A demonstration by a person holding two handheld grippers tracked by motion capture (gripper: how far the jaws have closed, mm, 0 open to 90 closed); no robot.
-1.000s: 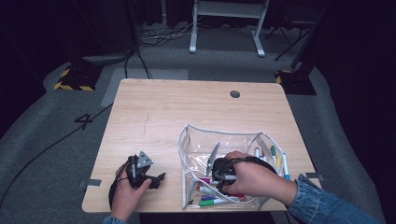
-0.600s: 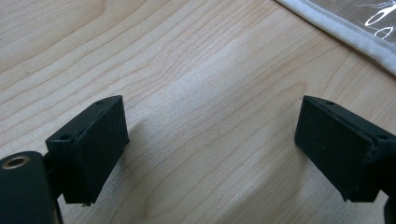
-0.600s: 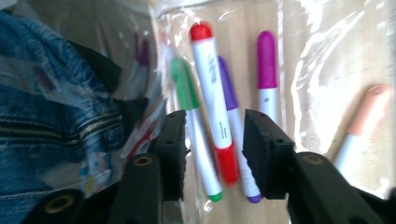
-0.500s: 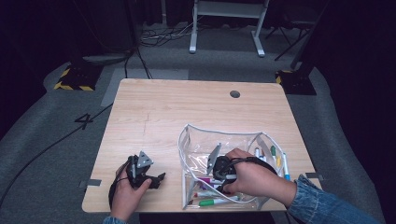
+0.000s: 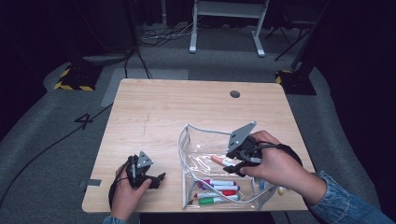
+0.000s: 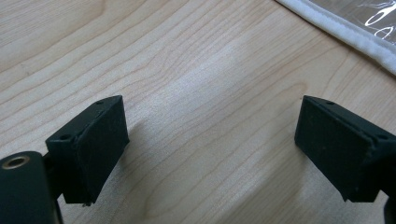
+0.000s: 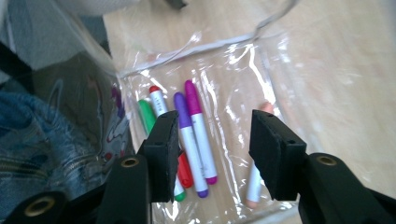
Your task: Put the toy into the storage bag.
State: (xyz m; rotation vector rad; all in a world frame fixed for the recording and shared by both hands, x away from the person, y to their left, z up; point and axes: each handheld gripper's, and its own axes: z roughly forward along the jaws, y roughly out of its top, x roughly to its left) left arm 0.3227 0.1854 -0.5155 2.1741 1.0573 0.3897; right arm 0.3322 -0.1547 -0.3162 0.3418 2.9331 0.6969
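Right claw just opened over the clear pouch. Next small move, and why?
Probably lift the right claw clear of the clear pouch and go for another marker. Its jaws have just been opening and nothing sits between them; the orange marker lies loose inside beside the purple marker, magenta marker and others. More markers show past the right hand. The left claw rests open on the table.
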